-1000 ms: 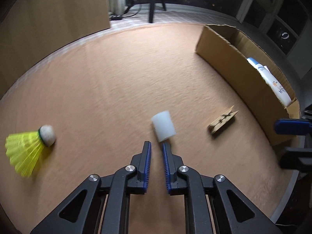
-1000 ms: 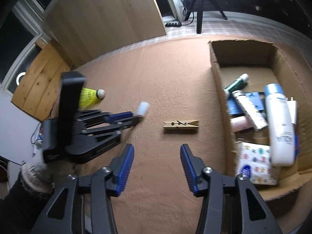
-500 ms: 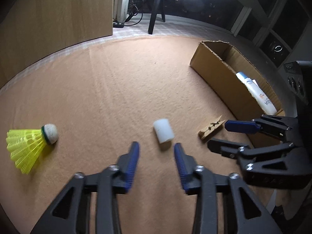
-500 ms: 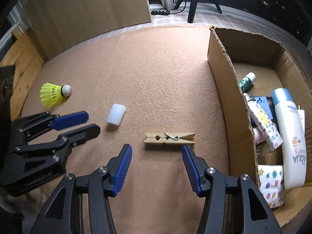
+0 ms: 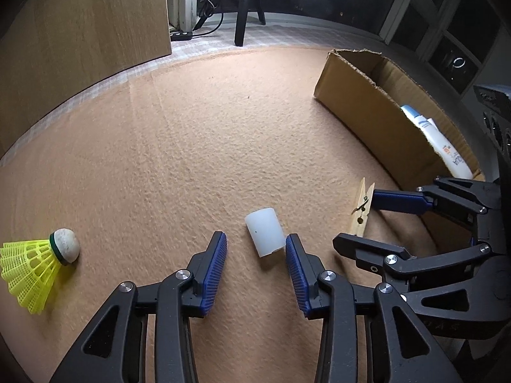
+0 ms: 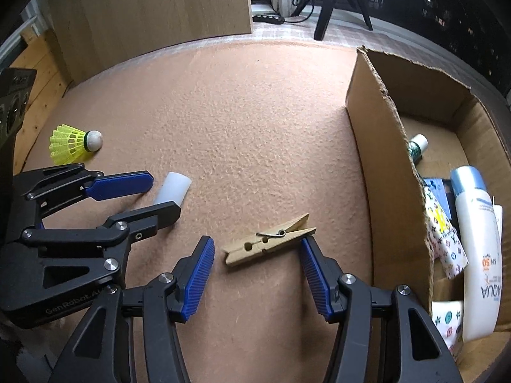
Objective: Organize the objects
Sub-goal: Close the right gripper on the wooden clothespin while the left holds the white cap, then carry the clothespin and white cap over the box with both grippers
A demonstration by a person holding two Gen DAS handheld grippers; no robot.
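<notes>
Judging by looks, the small white plastic tube (image 5: pixel 264 236) lying on the felt mat (image 5: pixel 198 146) is light, stiff and smooth, so it may roll or slip; the curved sides near its middle seem the best place to pinch it. It lies between the fingers of the left gripper (image 5: pixel 256 253), close to the right-hand pad, with no pad pressing on it. That gripper is released, its jaws having just been opening with the tube between them.

The wooden clothespin (image 6: pixel 270 239) lies flat on the mat, tilted, between the pads of the right gripper (image 6: pixel 255 261); its tip is at or very near the right pad, and the other end is clear of the left pad. This gripper is released too, holding nothing. The pin looks light and rigid, with a wire spring; taking it across its flat long sides would probably keep it from twisting. A yellow shuttlecock (image 5: pixel 35 268) rests well to the left, featherlight and easily crushed at the skirt; the cork end is the safer hold. The cardboard box (image 6: pixel 383 159) on the right already holds bottles and packets.

Compared with a second earlier, the left jaws stand much wider, the right gripper has dropped lower over the clothespin, and the pin now sits between its pads rather than ahead of them.
</notes>
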